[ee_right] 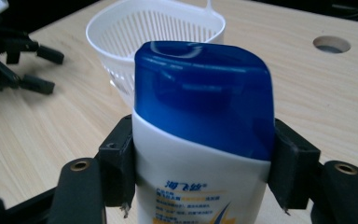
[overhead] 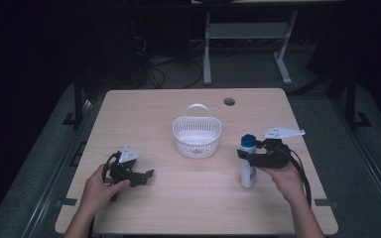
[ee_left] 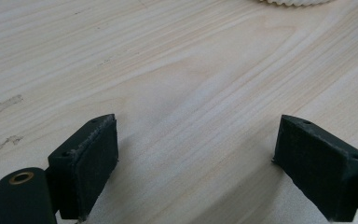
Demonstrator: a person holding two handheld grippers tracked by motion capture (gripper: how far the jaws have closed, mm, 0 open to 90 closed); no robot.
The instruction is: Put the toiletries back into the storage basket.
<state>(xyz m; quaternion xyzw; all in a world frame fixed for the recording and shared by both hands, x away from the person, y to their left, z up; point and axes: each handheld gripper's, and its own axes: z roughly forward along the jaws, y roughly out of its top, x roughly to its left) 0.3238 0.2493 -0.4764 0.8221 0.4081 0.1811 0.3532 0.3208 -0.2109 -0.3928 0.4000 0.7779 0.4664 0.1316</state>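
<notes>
A white bottle with a blue cap [overhead: 248, 166] stands upright at the right of the wooden table. My right gripper [overhead: 246, 154] is shut on the bottle [ee_right: 200, 140] just below the cap, one black pad on each side. A white slotted basket [overhead: 197, 133] with a handle sits at mid-table, left of the bottle; in the right gripper view the basket [ee_right: 121, 28] is behind the cap. My left gripper [overhead: 148, 175] rests low over the table at the left, jaws wide open with bare wood between the pads [ee_left: 93, 161].
A round cable hole [overhead: 229, 101] is in the table [overhead: 178, 208] near the far edge. A grey desk frame [overhead: 245, 34] stands on the dark floor beyond. The basket's rim [ee_left: 291, 2] shows at the top of the left gripper view.
</notes>
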